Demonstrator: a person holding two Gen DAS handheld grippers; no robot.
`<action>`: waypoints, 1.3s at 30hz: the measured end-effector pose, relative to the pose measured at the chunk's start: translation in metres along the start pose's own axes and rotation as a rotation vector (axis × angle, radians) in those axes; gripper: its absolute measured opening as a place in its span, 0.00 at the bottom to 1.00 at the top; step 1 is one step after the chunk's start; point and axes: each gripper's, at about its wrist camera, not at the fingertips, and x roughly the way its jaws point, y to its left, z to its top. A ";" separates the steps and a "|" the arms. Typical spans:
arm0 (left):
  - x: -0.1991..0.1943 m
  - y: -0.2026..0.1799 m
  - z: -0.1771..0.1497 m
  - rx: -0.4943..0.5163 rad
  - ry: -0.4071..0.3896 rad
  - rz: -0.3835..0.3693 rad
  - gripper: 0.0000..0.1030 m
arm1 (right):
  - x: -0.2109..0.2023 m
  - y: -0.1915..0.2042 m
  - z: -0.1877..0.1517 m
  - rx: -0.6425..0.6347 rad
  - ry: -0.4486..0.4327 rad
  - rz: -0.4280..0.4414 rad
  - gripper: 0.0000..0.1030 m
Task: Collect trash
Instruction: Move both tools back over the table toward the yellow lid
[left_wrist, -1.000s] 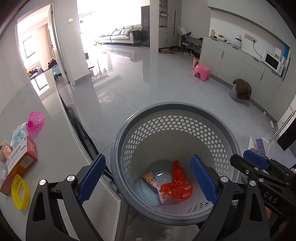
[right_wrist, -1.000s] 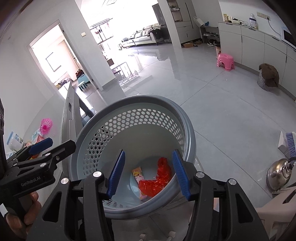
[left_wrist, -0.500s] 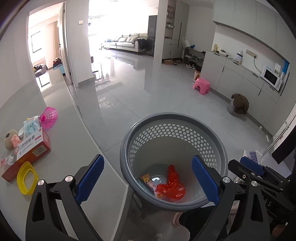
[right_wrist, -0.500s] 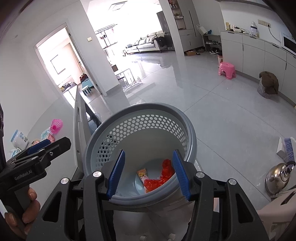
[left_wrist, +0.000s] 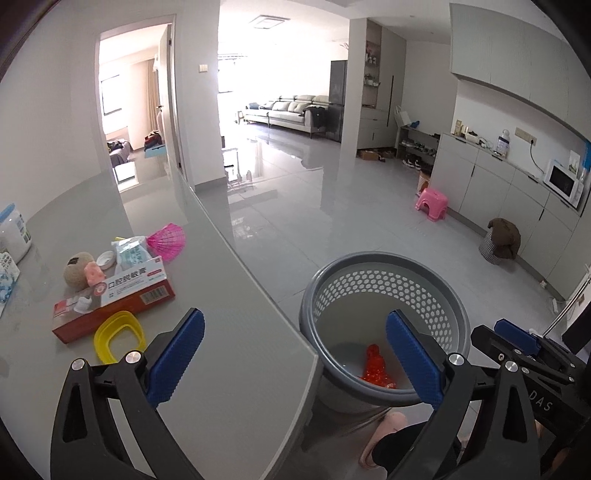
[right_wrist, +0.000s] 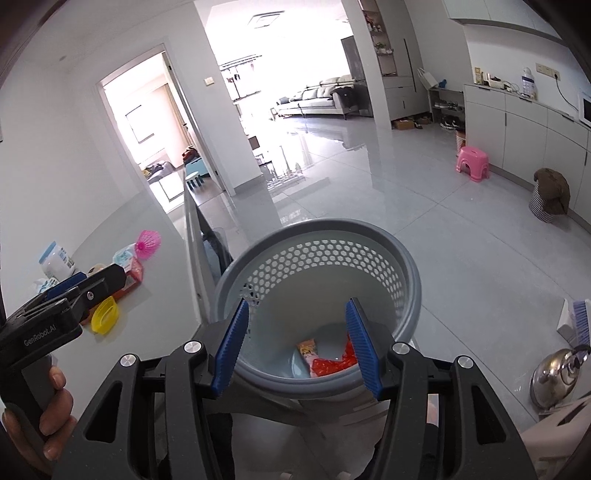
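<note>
Both the left gripper (left_wrist: 293, 362) and right gripper (right_wrist: 295, 347) hung open and empty, while the yellow ring (left_wrist: 119, 335) on the surface (left_wrist: 229, 295) looked light, stiff, best pinched across its rim.

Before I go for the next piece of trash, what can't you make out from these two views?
- Basket bottom: in the left wrist view the near rim and the left gripper finger hide all but the red wrapper.
- Snack packet: right wrist view only, print too small to read.
- Items behind the toothpaste box: bunched together, partly overlapping.
- White container: cut off by the left edge.
</note>
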 end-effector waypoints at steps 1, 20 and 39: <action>-0.005 0.004 -0.001 -0.003 -0.006 0.012 0.94 | -0.001 0.003 0.001 -0.008 -0.003 0.010 0.51; -0.059 0.105 -0.034 -0.164 -0.042 0.220 0.94 | 0.020 0.100 -0.003 -0.174 0.031 0.193 0.55; -0.059 0.225 -0.078 -0.315 0.024 0.401 0.94 | 0.084 0.215 -0.023 -0.363 0.177 0.309 0.57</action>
